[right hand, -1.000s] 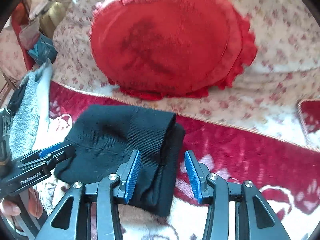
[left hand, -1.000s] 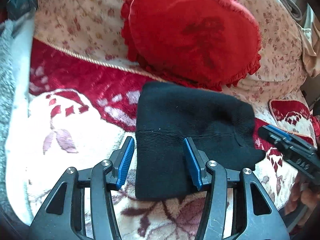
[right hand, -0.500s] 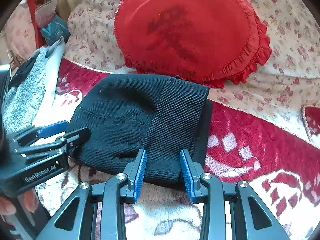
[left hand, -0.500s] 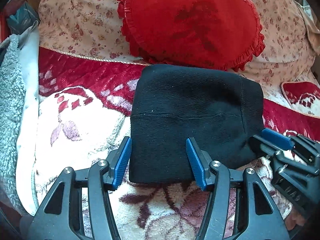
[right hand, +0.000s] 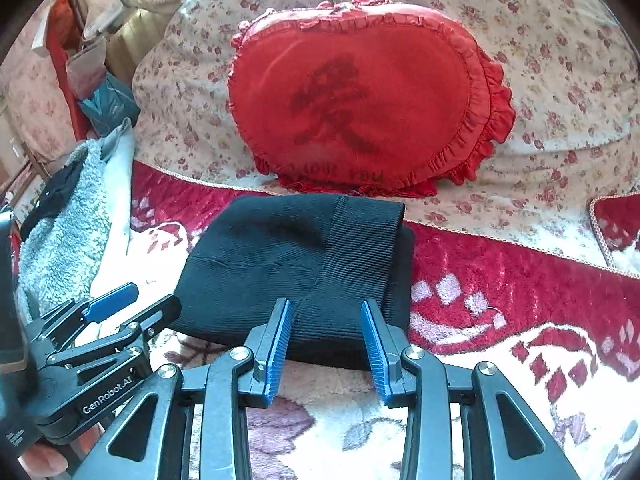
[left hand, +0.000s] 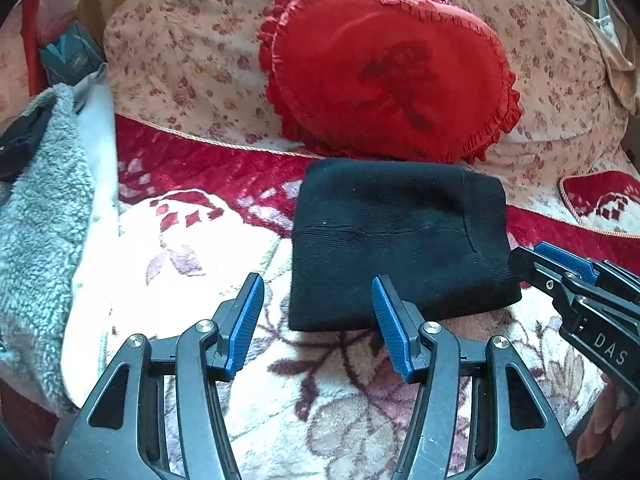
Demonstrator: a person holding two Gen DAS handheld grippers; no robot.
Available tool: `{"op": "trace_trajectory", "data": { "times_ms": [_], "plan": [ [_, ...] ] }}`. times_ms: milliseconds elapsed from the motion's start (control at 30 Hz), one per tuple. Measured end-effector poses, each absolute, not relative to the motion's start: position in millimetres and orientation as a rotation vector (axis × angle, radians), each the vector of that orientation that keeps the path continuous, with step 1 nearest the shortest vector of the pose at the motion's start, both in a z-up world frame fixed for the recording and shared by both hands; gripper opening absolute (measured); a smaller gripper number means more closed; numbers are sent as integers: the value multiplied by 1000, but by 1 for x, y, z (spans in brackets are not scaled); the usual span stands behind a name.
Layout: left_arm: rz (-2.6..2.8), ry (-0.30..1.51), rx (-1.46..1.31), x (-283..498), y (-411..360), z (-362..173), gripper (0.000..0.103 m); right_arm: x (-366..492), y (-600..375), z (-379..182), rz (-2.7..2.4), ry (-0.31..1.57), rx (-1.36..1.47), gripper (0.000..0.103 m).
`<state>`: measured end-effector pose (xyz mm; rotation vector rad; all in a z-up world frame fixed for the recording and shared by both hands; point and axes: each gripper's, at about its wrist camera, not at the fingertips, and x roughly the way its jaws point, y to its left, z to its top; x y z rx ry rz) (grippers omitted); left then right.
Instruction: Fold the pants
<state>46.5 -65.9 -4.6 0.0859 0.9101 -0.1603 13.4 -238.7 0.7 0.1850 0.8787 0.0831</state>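
Black knit pants (left hand: pixel 400 240) lie as a compact, thick rectangle just ahead of both tongs, on the red-and-cream floral blanket (left hand: pixel 200 248). Judging by the squared edges and the ribbed band (right hand: pixel 360 264) laid over the top, the folding looks essentially done; at most a little smoothing or squaring seems left. The left tongs (left hand: pixel 318 324) stand wide open and hold nothing, their right blue pad at the near edge of the bundle and their left pad over bare blanket. The right tongs (right hand: pixel 326 340) are also open and empty, the pads straddling the near edge of the ribbed band without pinching it. Beyond the pants, touching or nearly touching their far edge, leans a red heart-shaped pillow (right hand: pixel 360 100) against a floral cushion (left hand: pixel 192 60). A grey fleecy throw (left hand: pixel 36 208) lies well off to the left. Nothing blocks either tongs.
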Motion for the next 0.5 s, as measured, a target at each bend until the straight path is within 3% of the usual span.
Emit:
{"op": "trace_trajectory", "data": {
  "times_ms": [500],
  "plan": [
    [-128,872,67,29,-55,11,56,-1,-221,10,110,873,178,37]
  ]
}}
